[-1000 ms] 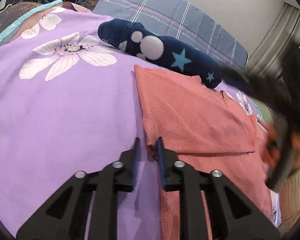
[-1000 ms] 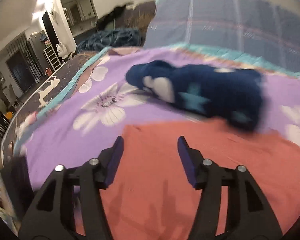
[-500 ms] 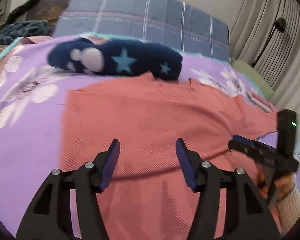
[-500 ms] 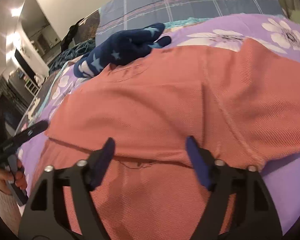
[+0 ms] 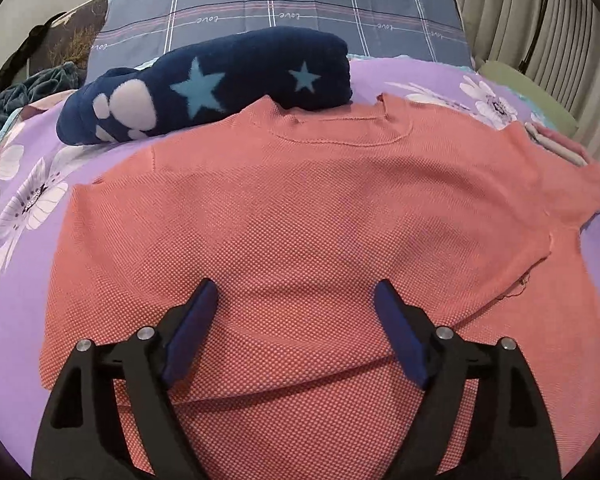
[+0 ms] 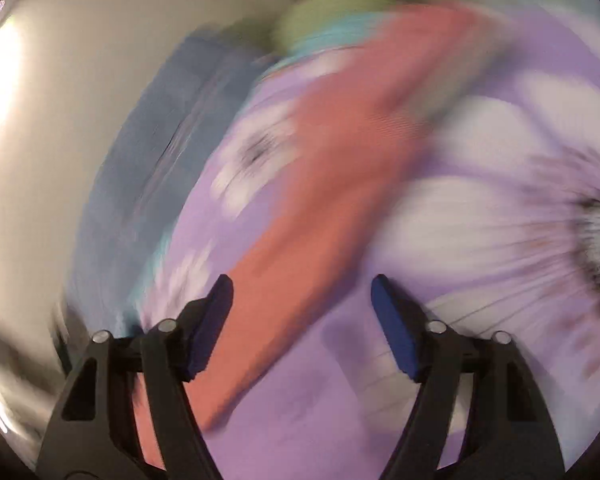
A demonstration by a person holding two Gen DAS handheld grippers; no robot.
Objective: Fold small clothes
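Note:
A salmon-pink knit top (image 5: 300,216) lies spread on the purple flowered bedspread (image 5: 16,280), neck toward the pillow, its lower part folded up over itself. My left gripper (image 5: 296,300) is open and empty, low over the middle of the top. My right gripper (image 6: 302,296) is open and empty. Its view is heavily blurred. It shows a strip of the pink top (image 6: 320,184), probably a sleeve, running away between the jaws over the bedspread (image 6: 480,220).
A folded navy fleece piece with blue stars and white paw prints (image 5: 208,84) lies just beyond the top's neck. A blue plaid pillow (image 5: 280,8) is behind it. Curtains (image 5: 520,8) and a green cushion (image 5: 528,92) stand at the right.
My left gripper opened, let go of the top's left edge and swung over its middle. My right gripper swung away to the top's right side, its view now blurred.

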